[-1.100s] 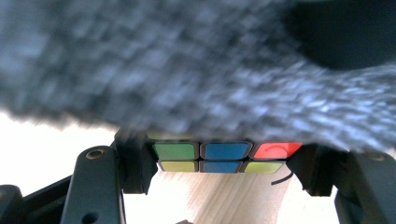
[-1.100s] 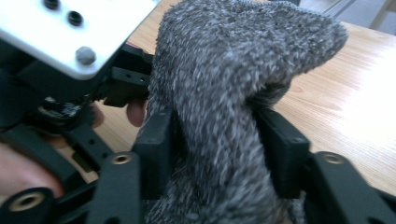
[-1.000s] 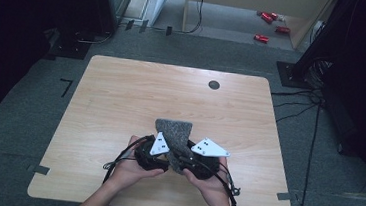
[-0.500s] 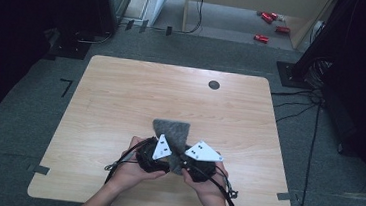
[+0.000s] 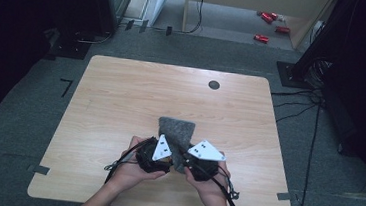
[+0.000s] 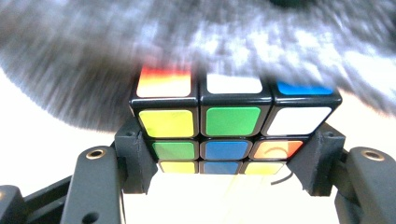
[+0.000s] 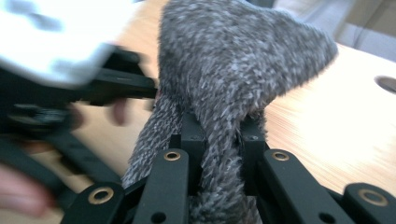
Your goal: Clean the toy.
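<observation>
Cube (image 6: 233, 133) and cloth (image 5: 177, 135) are both in hand near the front edge of the table (image 5: 121, 92), a little right of its middle — the puzzle cube with its coloured stickers sits clamped between the jaws of the left gripper (image 5: 158, 157), which press on its two sides. The grey fuzzy cloth lies bunched between the jaws of the right gripper (image 7: 219, 140), which have just been closing and now pinch a fold of it; the rest of the cloth rises ahead of that gripper and drapes toward the cube, its blurred nap hanging just above the cube's top row in the left gripper view.

The step in hand looks like wiping or wrapping the cube with the cloth, with both grips now set — the work proper seems only begun. The next move likely calls for holding the cube steady while the right gripper draws the cloth over its top face, keeping the pinch firm so the fold does not slip, and keeping the two grippers from knocking together, since they sit just beside each other.
</observation>
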